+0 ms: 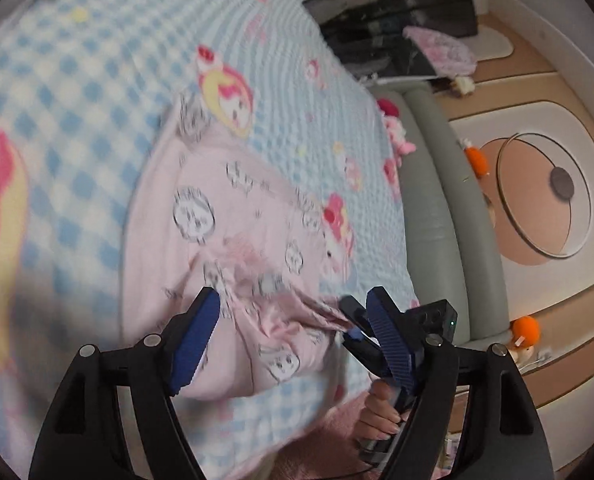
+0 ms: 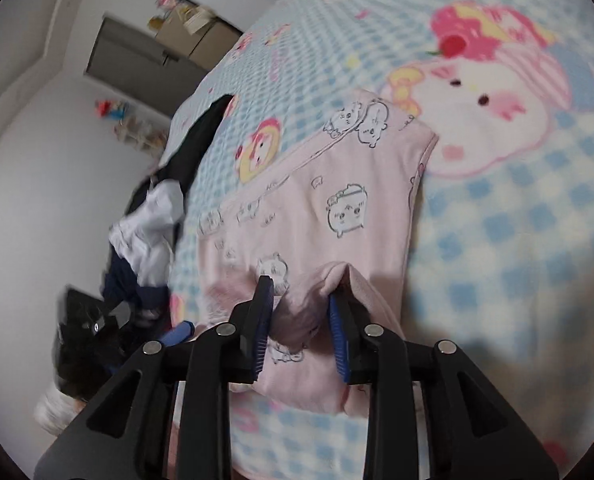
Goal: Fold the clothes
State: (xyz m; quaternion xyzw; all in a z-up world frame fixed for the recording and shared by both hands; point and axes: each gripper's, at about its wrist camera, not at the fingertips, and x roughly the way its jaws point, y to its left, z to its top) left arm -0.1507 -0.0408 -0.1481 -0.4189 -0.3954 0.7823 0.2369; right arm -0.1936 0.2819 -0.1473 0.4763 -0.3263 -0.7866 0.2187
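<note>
A pink garment (image 1: 217, 216) printed with small cartoon animals lies on a blue-and-white checked blanket (image 1: 77, 92). My left gripper (image 1: 293, 304) hovers open over the garment's near part, with its blue pads (image 1: 195, 344) spread wide and nothing between them. To its right, my right gripper (image 1: 355, 334) pinches a bunched edge of the cloth, and a hand (image 1: 377, 420) holds its handle. In the right wrist view the right gripper (image 2: 300, 292) is shut on a raised fold of the pink garment (image 2: 329, 208). The cloth sags below its fingers.
A heap of dark and white clothes (image 2: 157, 216) sits at the blanket's left edge. A grey-green padded bed frame (image 1: 437, 200) borders the blanket (image 2: 517, 240), with orange plush toys (image 1: 525, 330) beyond it. Cardboard boxes (image 2: 185, 28) stand by the white wall.
</note>
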